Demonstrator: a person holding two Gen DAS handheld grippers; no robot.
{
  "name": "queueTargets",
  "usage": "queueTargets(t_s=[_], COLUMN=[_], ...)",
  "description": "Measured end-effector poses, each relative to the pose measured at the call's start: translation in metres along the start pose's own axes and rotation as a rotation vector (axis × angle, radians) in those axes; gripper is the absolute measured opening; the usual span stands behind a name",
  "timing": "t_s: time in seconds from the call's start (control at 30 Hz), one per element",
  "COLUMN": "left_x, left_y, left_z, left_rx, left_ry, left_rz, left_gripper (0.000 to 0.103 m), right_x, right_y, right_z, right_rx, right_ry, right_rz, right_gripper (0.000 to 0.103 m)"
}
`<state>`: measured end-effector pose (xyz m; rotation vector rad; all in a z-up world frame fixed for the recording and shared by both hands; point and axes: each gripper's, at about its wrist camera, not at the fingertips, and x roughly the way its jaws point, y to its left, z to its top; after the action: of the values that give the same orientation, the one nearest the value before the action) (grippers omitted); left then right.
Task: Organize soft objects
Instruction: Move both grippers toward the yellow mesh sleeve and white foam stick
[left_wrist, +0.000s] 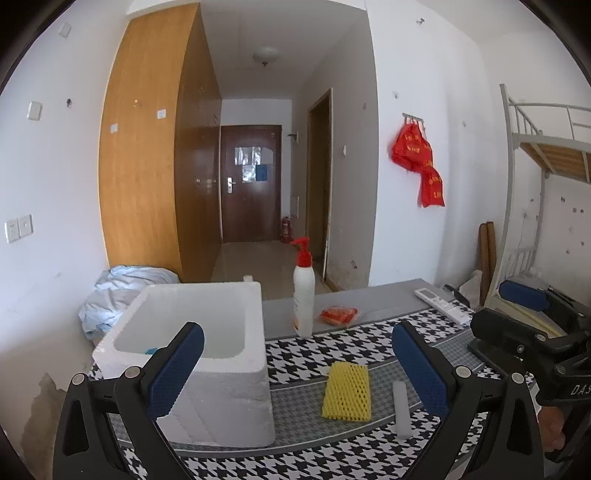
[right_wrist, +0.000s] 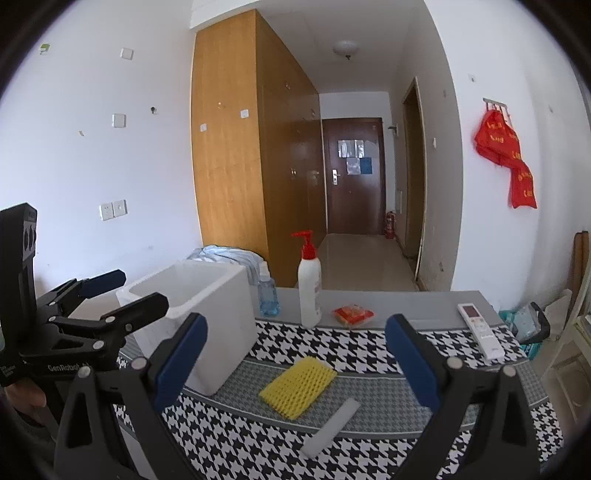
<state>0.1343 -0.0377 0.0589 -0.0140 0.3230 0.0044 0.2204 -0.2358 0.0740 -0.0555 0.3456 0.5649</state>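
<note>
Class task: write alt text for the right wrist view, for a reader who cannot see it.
An open right gripper hovers over a houndstooth tablecloth where a yellow foam mesh sleeve and a white foam strip lie. A white styrofoam box stands left, with the open left gripper beside it; a white pump bottle with red top stands behind.

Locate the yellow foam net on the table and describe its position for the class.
In both wrist views the yellow foam net lies flat on the houndstooth cloth, right of the white foam box and just left of the white foam strip.
</note>
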Motion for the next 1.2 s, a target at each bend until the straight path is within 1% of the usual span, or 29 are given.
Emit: queueTargets(t_s=[0.37, 0.77, 0.97, 1.2], left_x=[0.004, 0.012, 0.019, 0.029], left_y=[-0.003, -0.012, -0.019, -0.025], left_z=[-0.008, -0.018, -0.026, -0.034], left_rx=[-0.005, 0.009, 0.017, 0.026], left_ry=[0.004, 0.030, 0.061, 0.105], left_rz=[-0.044, -0.063, -0.085, -0.094], left_gripper=[0.102, 0.102, 0.102, 0.102], right_x=[-0.002, -0.002, 0.001, 0.004], right_y=[-0.008, -0.018, -0.023, -0.031], right_z=[-0.012, -0.024, -0.033, -0.042], right_rx=[0.012, 0.025, 0.036, 0.061], right_ry=[0.014, 0.039, 0.066, 0.091], right_rz=[-0.020, -0.042, -0.057, -0.058], right_gripper=[0.099, 0.099, 0.099, 0.099])
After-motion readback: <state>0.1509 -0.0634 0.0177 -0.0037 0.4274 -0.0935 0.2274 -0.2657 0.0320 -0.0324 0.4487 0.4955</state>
